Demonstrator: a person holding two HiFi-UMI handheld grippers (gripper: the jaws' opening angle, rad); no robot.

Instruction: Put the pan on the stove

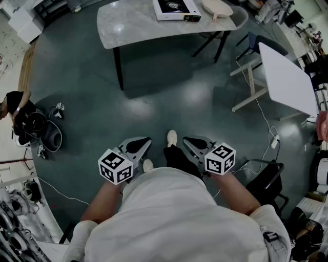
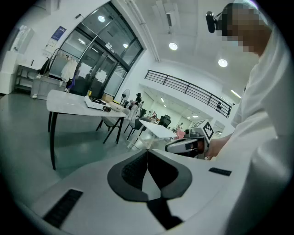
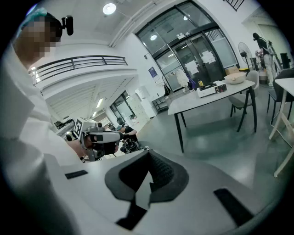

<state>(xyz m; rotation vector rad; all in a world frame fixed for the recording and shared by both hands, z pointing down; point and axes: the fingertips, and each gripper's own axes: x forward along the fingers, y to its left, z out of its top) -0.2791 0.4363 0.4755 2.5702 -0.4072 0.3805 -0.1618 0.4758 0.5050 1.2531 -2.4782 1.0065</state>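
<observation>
pan (image 1: pixel 216 7): pale, round and shallow, its short handle turned toward you; it sits on the far grey table (image 1: pixel 138 25), just right of the stove (image 1: pixel 177 9), and whether the two touch is too small to tell
inside the pan: from your head view only a plain pale surface shows; finer detail cannot be made out
stove: a white box with a black top, lying flat near the far edge of the same table, left of the pan
grey table: marbled top on dark legs, well apart from you across the dark floor
left gripper (image 1: pixel 139 146): you hold it low in front of your waist, left of your feet; its dark pads are pressed together and it is empty
right gripper (image 1: pixel 196 144): low at your waist, right of your feet, level with the other; its jaws are also closed tip to tip with nothing caught in them
white table (image 1: pixel 284 77): to the right, apart from the grey one
seated person (image 1: pixel 15 110): on the floor at the far left, in dark clothes, beside some dark gear
</observation>
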